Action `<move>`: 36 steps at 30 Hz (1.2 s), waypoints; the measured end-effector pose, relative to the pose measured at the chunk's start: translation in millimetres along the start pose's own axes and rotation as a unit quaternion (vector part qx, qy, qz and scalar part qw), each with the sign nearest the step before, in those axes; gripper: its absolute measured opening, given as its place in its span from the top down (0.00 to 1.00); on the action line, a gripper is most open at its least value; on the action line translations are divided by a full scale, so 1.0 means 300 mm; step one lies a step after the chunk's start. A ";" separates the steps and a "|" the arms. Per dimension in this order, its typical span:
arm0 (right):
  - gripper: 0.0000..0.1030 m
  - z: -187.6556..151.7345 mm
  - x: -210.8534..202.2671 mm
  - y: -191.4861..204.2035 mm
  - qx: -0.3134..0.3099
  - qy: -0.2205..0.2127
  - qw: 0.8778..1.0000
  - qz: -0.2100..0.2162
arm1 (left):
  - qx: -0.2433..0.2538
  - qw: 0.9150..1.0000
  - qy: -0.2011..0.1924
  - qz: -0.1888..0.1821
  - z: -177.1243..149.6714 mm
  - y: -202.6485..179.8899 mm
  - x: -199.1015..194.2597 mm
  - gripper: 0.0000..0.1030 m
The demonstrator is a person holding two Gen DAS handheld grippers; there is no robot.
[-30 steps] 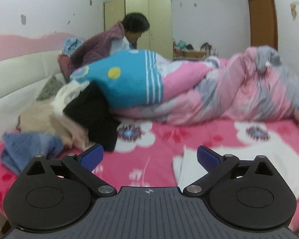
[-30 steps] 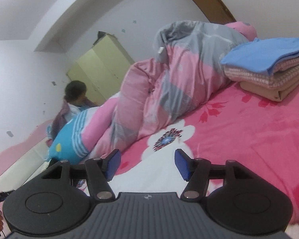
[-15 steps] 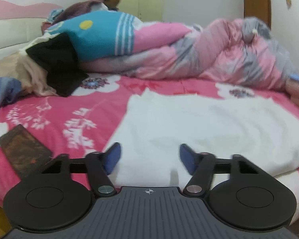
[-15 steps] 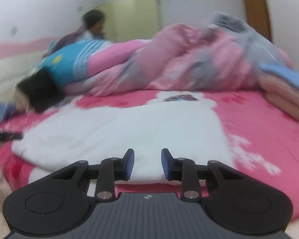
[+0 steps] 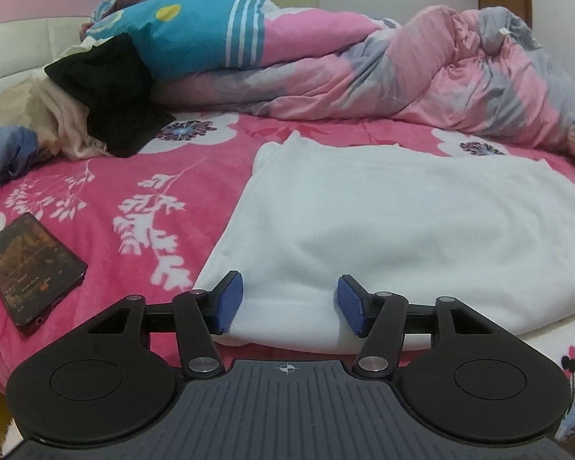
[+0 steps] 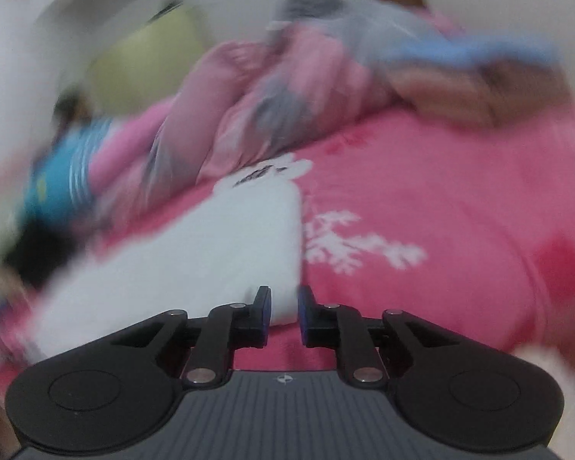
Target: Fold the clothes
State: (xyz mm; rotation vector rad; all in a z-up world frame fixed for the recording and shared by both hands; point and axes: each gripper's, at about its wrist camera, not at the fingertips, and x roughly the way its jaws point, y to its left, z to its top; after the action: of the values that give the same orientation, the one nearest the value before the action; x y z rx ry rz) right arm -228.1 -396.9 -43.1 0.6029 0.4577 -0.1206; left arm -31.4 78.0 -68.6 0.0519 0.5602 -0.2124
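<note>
1. On the pink floral fleece bedspread [image 5: 107,176]: white garment [image 5: 402,230], soft knit, lying flat as a rough rectangle near the bed's front edge.
2. Left gripper [image 5: 285,303]: jaws apart, straddling the garment's near hem; pads look clear of the cloth; jaws have just been opening a little.
3. Right gripper [image 6: 283,312]: blurred view, narrow gap, has just been closing at the garment's corner; grip on it cannot be told.
4. Glossy dark phone [image 5: 30,264] lies left; puffy quilt [image 5: 421,84] behind.
</note>
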 end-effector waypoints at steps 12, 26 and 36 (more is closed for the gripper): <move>0.92 0.073 0.146 -0.129 0.027 0.097 0.986 0.130 | -0.015 1.000 -0.006 0.002 0.001 0.005 0.019 0.40; 0.98 0.176 0.110 -0.358 0.027 0.055 0.989 0.136 | -0.010 1.000 -0.004 0.001 0.007 0.002 0.021 0.40; 0.40 0.114 0.129 -0.225 0.240 0.183 0.940 0.158 | -0.011 1.000 -0.004 -0.001 0.011 0.006 0.024 0.39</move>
State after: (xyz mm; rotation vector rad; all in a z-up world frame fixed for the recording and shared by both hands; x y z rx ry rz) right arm -196.8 -471.0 -70.6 1.1824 0.6929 0.1982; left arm -23.4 78.0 -69.7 0.0292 0.5556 -0.2089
